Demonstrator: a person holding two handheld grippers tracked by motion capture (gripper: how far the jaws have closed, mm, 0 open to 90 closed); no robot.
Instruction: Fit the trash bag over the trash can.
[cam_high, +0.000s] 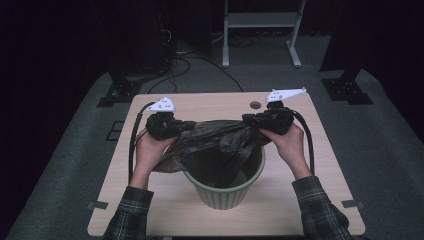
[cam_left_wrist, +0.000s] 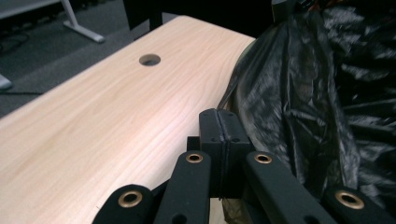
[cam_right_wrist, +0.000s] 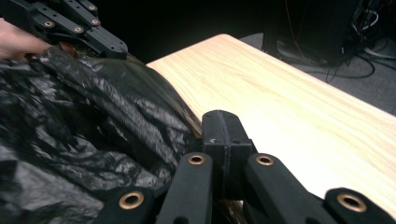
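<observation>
Both hands (cam_high: 150, 150) stretch black bag (cam_high: 215, 140) over bin (cam_high: 225, 192).

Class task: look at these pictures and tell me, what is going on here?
A person is fitting a black bag into a green bin on a wooden table. The left gripper and right gripper each pinch one side of the bag's rim, jaws shut, holding it spread above the bin's mouth. Part of the bag hangs inside.
</observation>
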